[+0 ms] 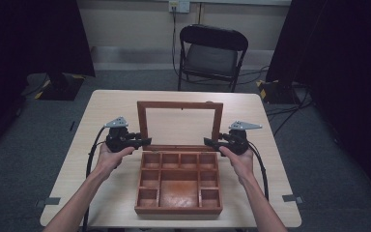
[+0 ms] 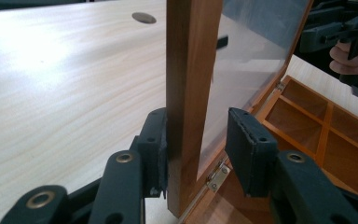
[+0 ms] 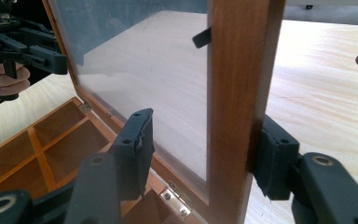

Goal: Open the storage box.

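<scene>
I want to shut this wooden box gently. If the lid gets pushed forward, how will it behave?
The lid stands upright on small hinges, so it would probably swing down over the box rather than slide. Its clear pane looks thin and may be fragile. With each gripper's jaws loosely around a side rail, it could drop fast.

The right gripper [image 3: 200, 154] straddles the lid's wooden side rail [image 3: 235, 102]: one jaw touches its outer face, the other stands off the glass pane [image 3: 140, 70].

Black tongs [image 1: 145, 141] with brass-coloured rivets, screwed pads [image 2: 249, 140], grey three-cornered top plates, trailing black cables, bare forearms.
</scene>
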The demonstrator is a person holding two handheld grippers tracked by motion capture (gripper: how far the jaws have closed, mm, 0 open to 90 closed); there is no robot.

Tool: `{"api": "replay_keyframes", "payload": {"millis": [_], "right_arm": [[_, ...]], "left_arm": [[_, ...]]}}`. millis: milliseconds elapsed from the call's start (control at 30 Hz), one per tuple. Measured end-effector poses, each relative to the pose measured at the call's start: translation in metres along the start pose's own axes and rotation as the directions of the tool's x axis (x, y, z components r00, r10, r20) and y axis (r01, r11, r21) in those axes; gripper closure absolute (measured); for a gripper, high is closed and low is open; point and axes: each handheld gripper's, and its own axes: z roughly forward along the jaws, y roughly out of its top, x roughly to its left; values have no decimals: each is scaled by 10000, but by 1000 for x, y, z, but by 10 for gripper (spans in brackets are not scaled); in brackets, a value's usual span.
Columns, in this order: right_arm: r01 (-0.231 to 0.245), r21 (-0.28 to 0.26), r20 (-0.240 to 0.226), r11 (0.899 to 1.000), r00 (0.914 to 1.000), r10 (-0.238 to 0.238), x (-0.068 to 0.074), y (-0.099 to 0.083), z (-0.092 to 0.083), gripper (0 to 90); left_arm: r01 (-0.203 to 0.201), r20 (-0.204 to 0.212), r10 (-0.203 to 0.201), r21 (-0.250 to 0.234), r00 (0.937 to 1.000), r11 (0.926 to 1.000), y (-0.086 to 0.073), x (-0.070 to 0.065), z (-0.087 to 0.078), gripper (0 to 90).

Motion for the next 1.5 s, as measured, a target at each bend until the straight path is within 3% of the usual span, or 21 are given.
{"api": "replay_keyframes", "payload": {"millis": [67,333,433,767,900,1100,1500], "right_arm": [[-17,-25,56,10000,10000,17,-1,0,1,470],[-59,-89,311,9999,9995,62,-4,-1,5,503],[-77,-112,375,9999,9993,81,-5,-1,7,501],[-112,-153,538,9998,9985,120,-8,3,12,514],[-248,-530,556,9983,9981,277,-9,6,11,528],[-358,-548,599,9979,9974,390,-13,3,17,491],[-403,-305,863,9987,9954,428,-18,-1,27,416]], "left_arm": [[-62,-25,62,218,10000,9997,-2,1,2,599],[77,-137,-74,236,9999,9997,-3,3,5,607],[107,-371,-99,205,9993,9997,-3,2,6,607],[383,-196,-378,258,9991,9989,-1,8,9,631],[499,-105,-497,257,9987,9984,-1,11,9,656],[826,-42,-825,139,9966,9965,-3,16,14,641],[966,0,-966,327,9953,9948,-4,21,22,588]]}}
